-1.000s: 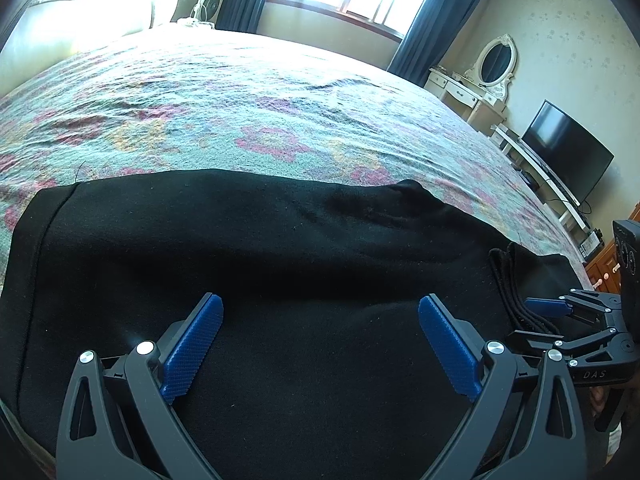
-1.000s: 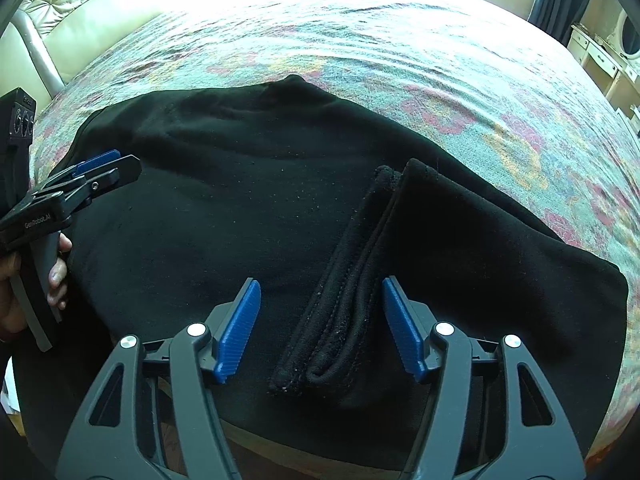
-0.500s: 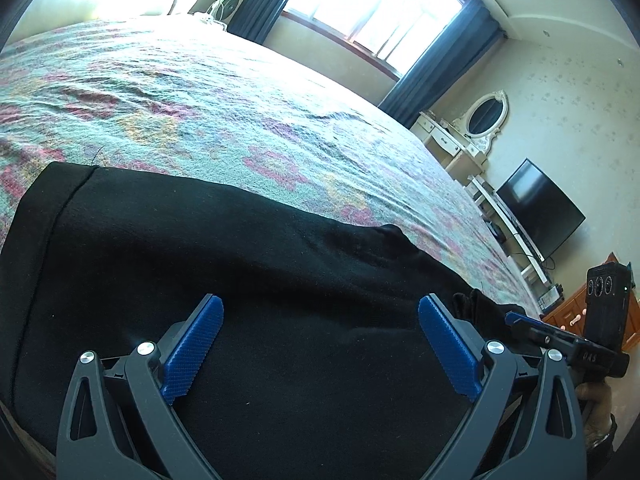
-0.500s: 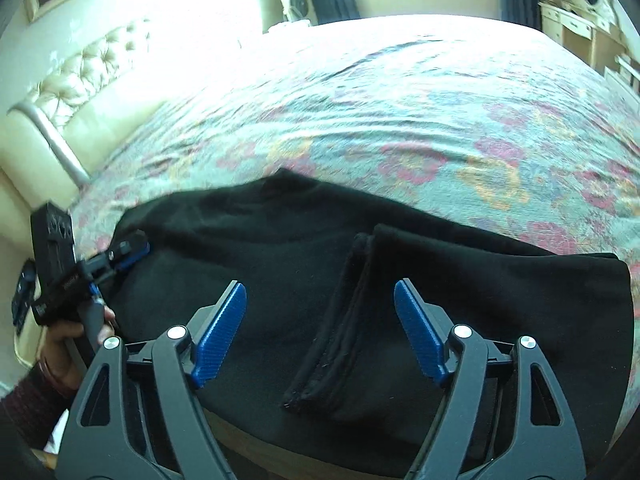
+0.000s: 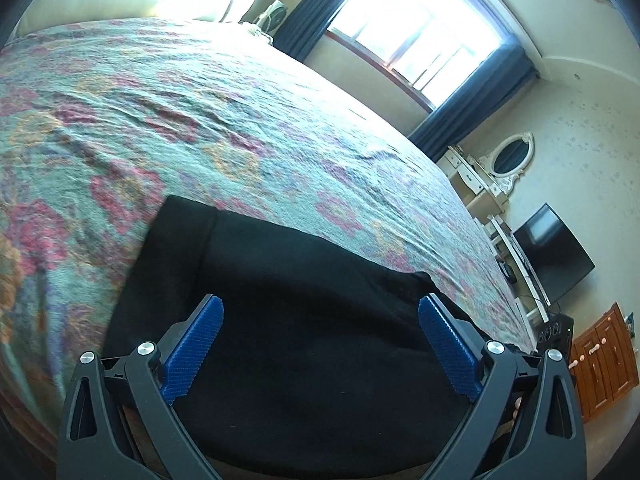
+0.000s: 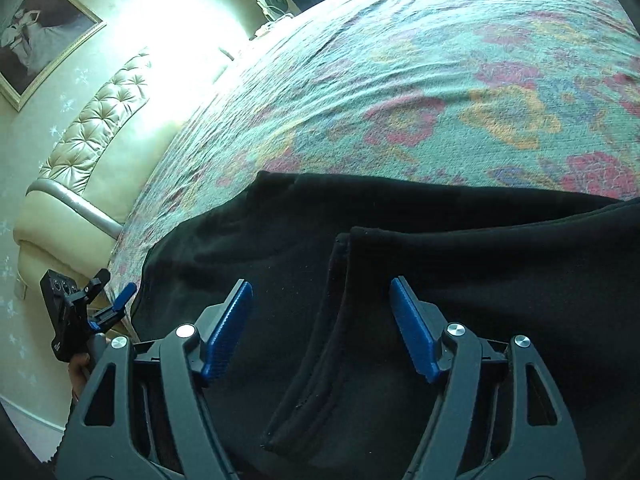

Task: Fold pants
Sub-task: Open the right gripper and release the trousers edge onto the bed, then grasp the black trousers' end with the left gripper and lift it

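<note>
We could not see the whole pants [image 5: 304, 320]: in the left wrist view their near edge ran off the bottom of the frame behind the left gripper [image 5: 320, 352], and in the right wrist view the black cloth [image 6: 440, 272] was cut off at the right edge. The dark fabric hid most seams and folds. The pants lay on the flowered bedspread [image 5: 240, 132] near its front edge, their long axis running across both frames, left to right. A folded layer with a thick hem [image 6: 320, 344] lay on top, its edge pointing toward the lower middle of the right wrist view. The right gripper [image 6: 320, 328] was spread wide, holding nothing, above that hem. The left gripper was likewise spread wide and empty.
</note>
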